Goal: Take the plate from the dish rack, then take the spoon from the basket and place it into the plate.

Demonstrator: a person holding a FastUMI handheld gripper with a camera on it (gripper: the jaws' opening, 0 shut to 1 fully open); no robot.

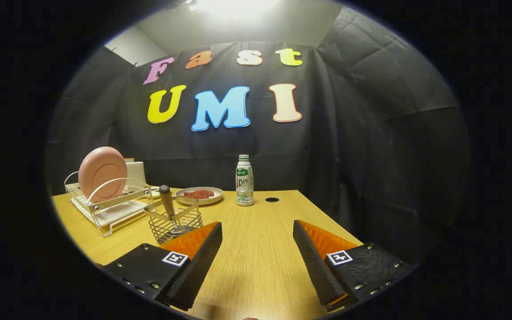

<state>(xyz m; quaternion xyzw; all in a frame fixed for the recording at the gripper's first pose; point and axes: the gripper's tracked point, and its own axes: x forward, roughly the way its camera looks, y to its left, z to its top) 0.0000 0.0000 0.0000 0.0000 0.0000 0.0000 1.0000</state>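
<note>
Here's the table (256, 266), with the gripper (258, 224) low over its near end, fingers spread wide with bare tabletop between them. Just ahead of the left finger stands the basket (175, 224), the spoon (167, 204) upright in it, handle up. Left of the basket and farther back sits the dish rack (109, 202), the plate (102, 173) on edge in it. Behind the basket lies a dish (199, 195) with food on it. Right of that dish, a bottle (244, 180) stands upright, a hole in the table (272, 200) just beside it on its right.

Wooden table (260, 249) carries dish rack (109, 206), basket (176, 222), bottle (244, 181).
</note>
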